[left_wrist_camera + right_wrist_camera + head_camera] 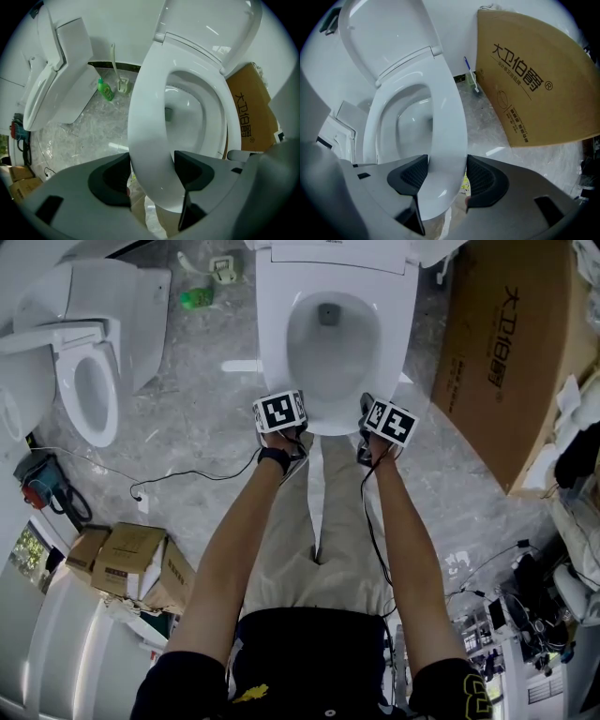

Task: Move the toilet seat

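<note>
The left gripper (152,174) was clamped across the front rim of the toilet seat (140,126), its dark pads pressed against the inner and outer edges of the white ring. The right gripper (446,176) was closed on the same ring a little further round, pads tight on both sides. Both pointed downward, one on each side of the seat's front. The seat sat over the bowl (328,343), hinged at the back below the raised lid (379,33). Its front seemed lifted slightly off the porcelain, though the wide-angle bend made that hard to confirm. It looked like stiff moulded plastic, fairly light, with a glossy and probably slippery face, so the pads needed a firm pinch. It would likely swing only about its hinge. The front rim, farthest from the hinge, seemed the best place to hold, and two even grips should keep it from twisting. If let go, it could slam and crack. A large cardboard box (525,79) stood on the floor just beside the toilet, and a second toilet (89,381) stood well apart on the other side.
</note>
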